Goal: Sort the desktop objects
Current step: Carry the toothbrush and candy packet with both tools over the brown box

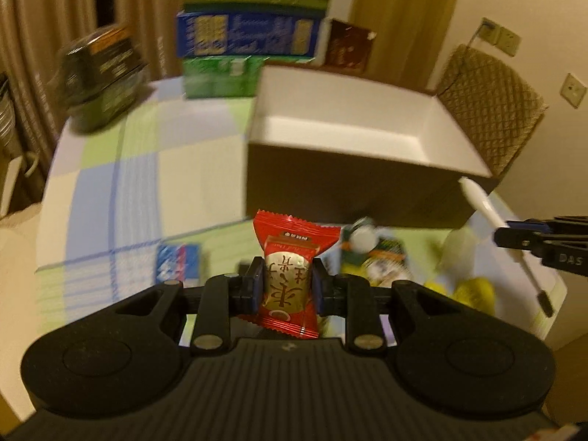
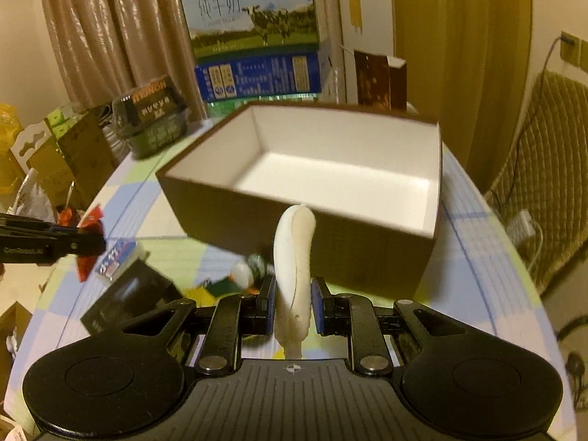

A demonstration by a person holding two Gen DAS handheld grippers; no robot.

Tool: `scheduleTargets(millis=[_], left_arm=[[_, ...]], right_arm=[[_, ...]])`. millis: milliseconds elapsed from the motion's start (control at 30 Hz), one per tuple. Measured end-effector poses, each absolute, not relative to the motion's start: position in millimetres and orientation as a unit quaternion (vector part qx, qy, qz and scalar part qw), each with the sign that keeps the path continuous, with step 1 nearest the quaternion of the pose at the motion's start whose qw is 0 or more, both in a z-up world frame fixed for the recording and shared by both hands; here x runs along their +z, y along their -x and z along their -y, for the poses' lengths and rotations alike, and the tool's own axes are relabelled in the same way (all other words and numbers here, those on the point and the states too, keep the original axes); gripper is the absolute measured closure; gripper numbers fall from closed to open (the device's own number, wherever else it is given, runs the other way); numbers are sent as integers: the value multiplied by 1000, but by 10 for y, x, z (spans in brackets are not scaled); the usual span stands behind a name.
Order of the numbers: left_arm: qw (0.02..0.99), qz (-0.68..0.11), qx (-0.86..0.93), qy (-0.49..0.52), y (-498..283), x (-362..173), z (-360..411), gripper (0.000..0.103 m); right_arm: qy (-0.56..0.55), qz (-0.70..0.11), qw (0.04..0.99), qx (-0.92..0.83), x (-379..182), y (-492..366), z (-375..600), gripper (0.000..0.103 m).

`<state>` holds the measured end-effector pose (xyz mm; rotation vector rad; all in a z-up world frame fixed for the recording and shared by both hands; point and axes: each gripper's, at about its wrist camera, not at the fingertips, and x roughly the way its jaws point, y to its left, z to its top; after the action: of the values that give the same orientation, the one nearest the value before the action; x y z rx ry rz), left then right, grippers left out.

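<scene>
My left gripper [image 1: 287,279] is shut on a red and gold snack packet [image 1: 290,268], held above the table in front of the brown box [image 1: 330,187]. My right gripper [image 2: 293,294] is shut on a white pen [image 2: 294,257], held just before the box's near wall [image 2: 294,235]. The box is open with a white, empty inside. The pen [image 1: 492,220] and right gripper [image 1: 514,237] show at the right of the left wrist view. The left gripper [image 2: 88,242] and its packet [image 2: 90,257] show at the left of the right wrist view.
On the checked tablecloth [image 1: 139,169] lie a blue and white card pack [image 1: 178,262], a green snack packet [image 1: 371,257], yellow objects [image 1: 474,290] and a black box [image 2: 128,297]. Milk cartons [image 2: 253,36] and a dark container [image 2: 150,117] stand behind. A quilted chair [image 1: 492,110] stands at the right.
</scene>
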<state>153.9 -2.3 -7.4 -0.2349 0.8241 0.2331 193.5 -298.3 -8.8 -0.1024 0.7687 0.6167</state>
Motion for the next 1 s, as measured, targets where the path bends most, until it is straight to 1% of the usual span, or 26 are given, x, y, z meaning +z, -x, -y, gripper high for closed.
scheduleTargets(millis=[267, 600, 833, 1000], left_arm=[[917, -369, 113, 105, -2140, 72, 191, 82], [921, -358, 112, 109, -2923, 167, 122, 82], [915, -373, 115, 107, -3478, 127, 42, 82], [905, -394, 120, 108, -3793, -43, 17, 82]], right_arm=[[49, -351, 882, 311, 38, -2367, 2916, 86], [48, -340, 887, 309, 80, -3103, 2753, 86], [69, -349, 888, 292, -49, -3593, 2619, 86], [87, -364, 883, 283, -272, -3846, 2538, 86]])
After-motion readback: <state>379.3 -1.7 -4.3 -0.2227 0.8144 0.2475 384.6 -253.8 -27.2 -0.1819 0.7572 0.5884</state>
